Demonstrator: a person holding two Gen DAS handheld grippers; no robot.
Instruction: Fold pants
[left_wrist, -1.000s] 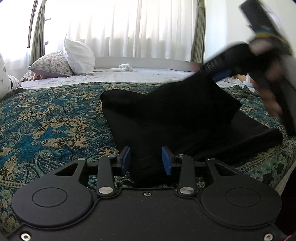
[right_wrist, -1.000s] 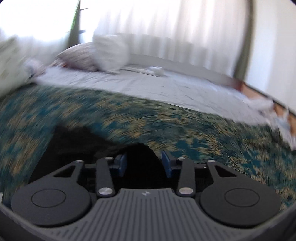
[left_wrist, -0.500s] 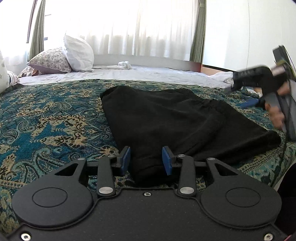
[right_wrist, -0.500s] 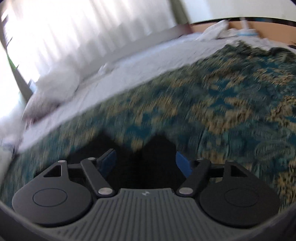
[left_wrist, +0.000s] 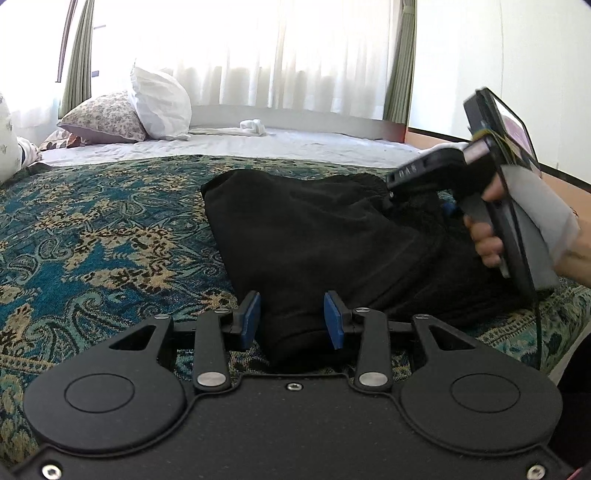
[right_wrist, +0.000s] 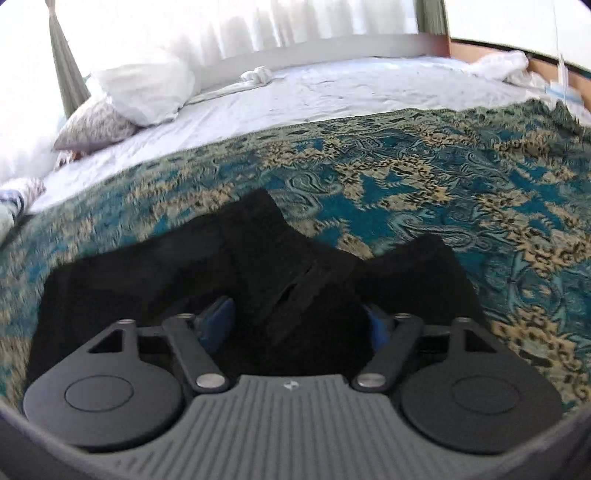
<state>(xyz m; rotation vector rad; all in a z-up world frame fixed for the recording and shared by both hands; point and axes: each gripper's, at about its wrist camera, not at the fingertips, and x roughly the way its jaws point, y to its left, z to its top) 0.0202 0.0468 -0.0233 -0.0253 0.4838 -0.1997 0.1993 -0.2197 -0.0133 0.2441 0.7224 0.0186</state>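
Black pants (left_wrist: 317, 236) lie folded on the patterned bedspread (left_wrist: 92, 236). My left gripper (left_wrist: 291, 319) sits at their near edge, its blue pads on either side of the fabric fold with a gap, not clamped. My right gripper shows in the left wrist view (left_wrist: 417, 177) at the pants' far right end, a hand holding it. In the right wrist view my right gripper (right_wrist: 299, 325) is open wide over bunched black fabric (right_wrist: 280, 273), which fills the space between the blue pads.
A white pillow (left_wrist: 159, 103) and a floral pillow (left_wrist: 103, 118) lie at the bed's head on a white sheet (left_wrist: 258, 144). A rolled white cloth (left_wrist: 253, 125) lies near the headboard. The bed's right edge (left_wrist: 561, 332) is close.
My right gripper let go of the raised pants end, which dropped flat, then came back down open onto the right end. My left gripper has not moved.
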